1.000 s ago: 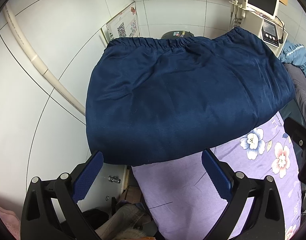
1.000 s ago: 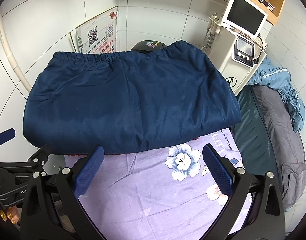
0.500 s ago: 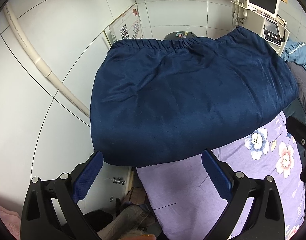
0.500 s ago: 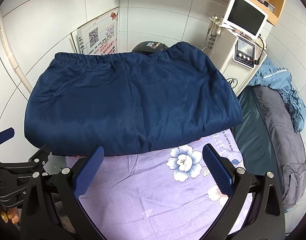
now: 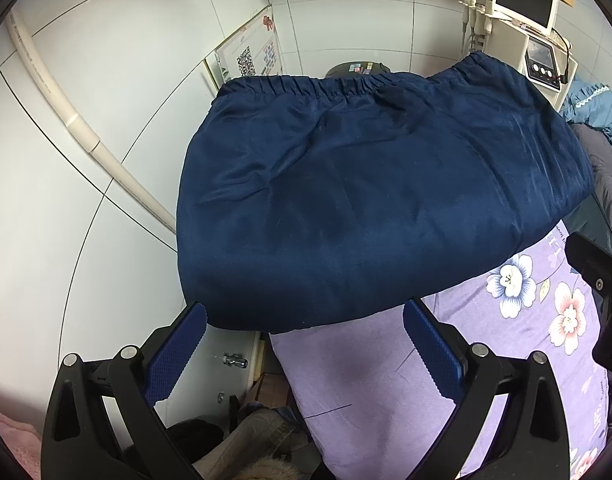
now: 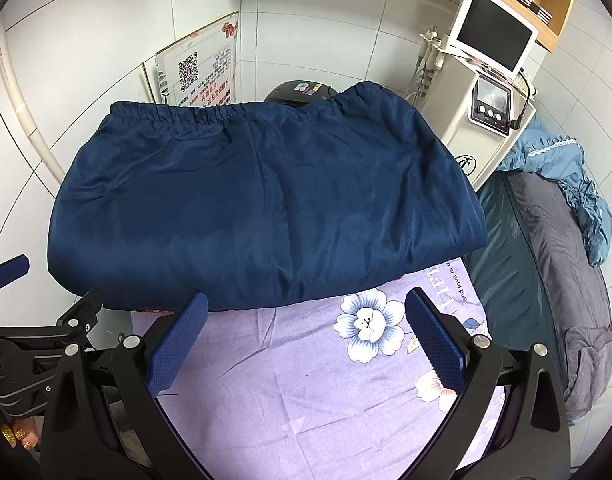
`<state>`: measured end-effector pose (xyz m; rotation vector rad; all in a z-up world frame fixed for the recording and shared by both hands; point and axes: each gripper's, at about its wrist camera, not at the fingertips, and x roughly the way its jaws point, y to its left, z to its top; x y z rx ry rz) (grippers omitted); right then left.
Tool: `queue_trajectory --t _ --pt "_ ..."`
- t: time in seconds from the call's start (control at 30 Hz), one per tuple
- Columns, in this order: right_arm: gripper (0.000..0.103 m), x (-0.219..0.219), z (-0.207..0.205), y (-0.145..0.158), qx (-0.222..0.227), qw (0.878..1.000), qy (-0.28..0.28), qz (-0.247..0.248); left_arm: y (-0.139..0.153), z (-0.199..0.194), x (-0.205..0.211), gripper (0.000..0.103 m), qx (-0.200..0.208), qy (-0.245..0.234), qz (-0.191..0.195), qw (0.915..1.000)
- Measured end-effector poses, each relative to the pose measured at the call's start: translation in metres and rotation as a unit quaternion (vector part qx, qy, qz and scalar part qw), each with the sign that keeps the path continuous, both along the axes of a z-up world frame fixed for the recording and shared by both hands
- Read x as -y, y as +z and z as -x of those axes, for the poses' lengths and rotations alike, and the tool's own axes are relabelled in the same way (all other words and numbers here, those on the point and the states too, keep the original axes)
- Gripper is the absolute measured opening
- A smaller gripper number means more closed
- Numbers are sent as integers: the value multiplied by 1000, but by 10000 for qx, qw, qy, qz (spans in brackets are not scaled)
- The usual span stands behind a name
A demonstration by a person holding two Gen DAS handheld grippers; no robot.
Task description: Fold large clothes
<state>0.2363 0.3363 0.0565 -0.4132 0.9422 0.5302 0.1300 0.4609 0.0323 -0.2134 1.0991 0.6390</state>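
A large dark blue garment with an elastic waistband at its far edge lies folded on a purple floral sheet. It also shows in the right wrist view, on the same sheet. My left gripper is open and empty, just short of the garment's near left corner, which overhangs the sheet's edge. My right gripper is open and empty at the garment's near edge. The left gripper also shows at the left of the right wrist view.
A white tiled wall with a pipe runs along the left. A poster with a QR code leans behind the garment. A white machine with a screen stands at the back right. Grey and blue bedding lies to the right.
Both views have drifted slightly; the garment sits a little farther right in the left wrist view. Both grippers stay open and the garment has not moved.
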Motion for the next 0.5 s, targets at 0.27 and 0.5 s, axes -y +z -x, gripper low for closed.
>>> queue_trajectory --t 0.27,0.5 --pt "97 0 1 -2 -11 10000 -12 9 0 -1 3 97 41 -47 -77 10000" --pt "97 0 1 -3 -20 10000 -3 3 0 -1 3 97 22 -32 -77 10000"
